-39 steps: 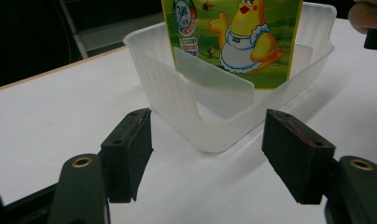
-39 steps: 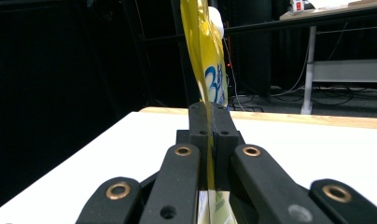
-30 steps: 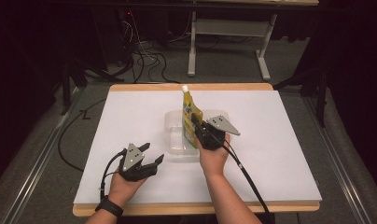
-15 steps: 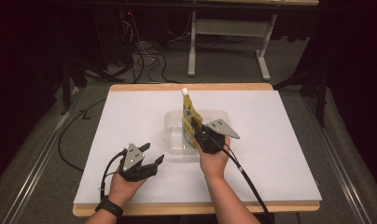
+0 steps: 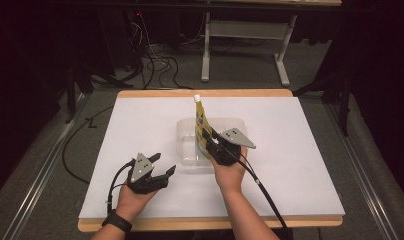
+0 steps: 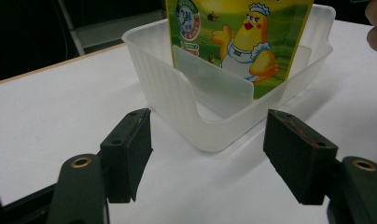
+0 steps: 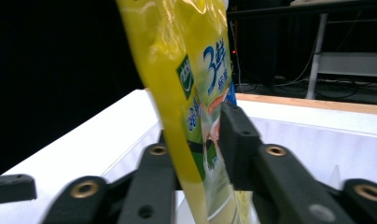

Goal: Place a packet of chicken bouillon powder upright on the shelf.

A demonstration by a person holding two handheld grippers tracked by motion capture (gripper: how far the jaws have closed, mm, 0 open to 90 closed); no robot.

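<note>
A yellow pouch (image 5: 202, 125) with a white cap and a cartoon chick (image 6: 238, 42) stands upright in a clear plastic container (image 5: 186, 131) at the table's middle. My right gripper (image 5: 206, 138) reaches in from the near side, its jaws on either side of the pouch (image 7: 186, 70). They have just been opening and now sit loosely around it. My left gripper (image 5: 162, 165) rests open on the white table surface near the front left, aimed at the container (image 6: 177, 88), with nothing between its fingers (image 6: 128, 149).
The white table surface (image 5: 300, 150) has a wooden edge all round. A desk frame and cables stand on the floor beyond the far edge. A cable trails from each gripper toward the person.
The right gripper's jaws have parted a little around the pouch. Neither hand nor the pouch has shifted.
</note>
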